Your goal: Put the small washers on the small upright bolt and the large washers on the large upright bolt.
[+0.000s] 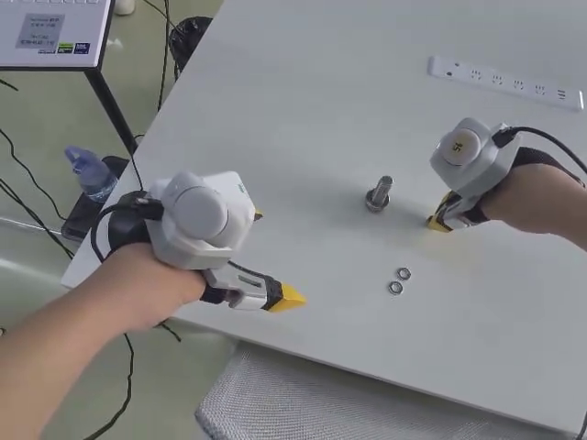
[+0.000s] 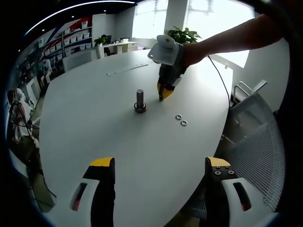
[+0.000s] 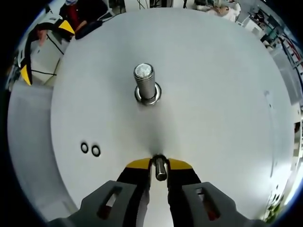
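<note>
A large steel bolt (image 1: 379,194) (image 3: 146,85) (image 2: 140,100) stands upright mid-table with a washer ring at its base. Two small washers (image 1: 400,280) (image 3: 90,149) (image 2: 181,120) lie flat side by side, nearer the front edge. My right gripper (image 1: 438,223) (image 3: 161,165) is tip-down on the table right of the large bolt, shut on a small bolt (image 3: 161,169) held upright between its yellow tips. My left gripper (image 1: 273,257) (image 2: 160,165) hovers open near the table's front left edge, with nothing between its jaws.
A white power strip (image 1: 504,81) lies at the back right of the white table (image 1: 303,110). A mesh chair (image 1: 303,403) sits below the front edge. On the floor to the left are a water bottle (image 1: 90,171) and cables.
</note>
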{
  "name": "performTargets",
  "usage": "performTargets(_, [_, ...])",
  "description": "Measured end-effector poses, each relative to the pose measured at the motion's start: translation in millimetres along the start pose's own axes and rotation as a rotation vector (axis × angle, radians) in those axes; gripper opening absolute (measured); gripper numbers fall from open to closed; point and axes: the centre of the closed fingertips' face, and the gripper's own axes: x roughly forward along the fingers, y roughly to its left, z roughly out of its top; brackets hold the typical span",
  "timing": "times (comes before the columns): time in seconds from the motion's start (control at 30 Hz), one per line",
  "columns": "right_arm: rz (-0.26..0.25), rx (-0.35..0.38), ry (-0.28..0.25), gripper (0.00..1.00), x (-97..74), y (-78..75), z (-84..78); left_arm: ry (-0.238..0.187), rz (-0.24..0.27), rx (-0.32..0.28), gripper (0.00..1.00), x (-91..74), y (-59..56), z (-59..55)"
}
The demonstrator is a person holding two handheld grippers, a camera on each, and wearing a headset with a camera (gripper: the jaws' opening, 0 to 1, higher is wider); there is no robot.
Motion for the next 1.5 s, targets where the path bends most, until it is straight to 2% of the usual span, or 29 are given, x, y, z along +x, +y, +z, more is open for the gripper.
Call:
performTargets(0.23, [0.013,-0.014,0.000,0.14,2.7,-2.8,-1.1,0.003,-0.003,-0.003,0.77,1.0,-1.3,-0.9])
performTargets(0.4, [0.017,-0.020,-0.012,0.26,1.6,-2.5,0.0,-0.003,-0.004,-0.003,0.77,1.5,-2.3,1.3])
performTargets(0.8, [0.023,-0.012,-0.023,0.28,4.3,-11.3,1.7,-0.020,-0.004,0.014,0.81,1.4,-1.9,7.6])
performTargets(0.93, [0.022,-0.002,-0.033,0.29,0.5,-8.3,3.2,-0.023,-0.002,0.015,0.82,1.4,-0.9,8.3])
performTargets(1.2, [0.008,0.006,-0.072,0.34,-19.1,-5.3,9.8,-0.010,-0.019,0.050,0.85,1.5,-3.4,8.3])
performTargets(1.4, [0.007,0.018,-0.084,0.34,-29.8,-8.6,7.2,-0.020,-0.024,0.042,0.88,-0.3,-0.6,11.9])
performTargets(1.5, [0.010,-0.001,-0.074,0.34,-34.5,-4.0,7.3,-0.020,-0.030,0.040,0.89,0.3,-1.1,12.3])
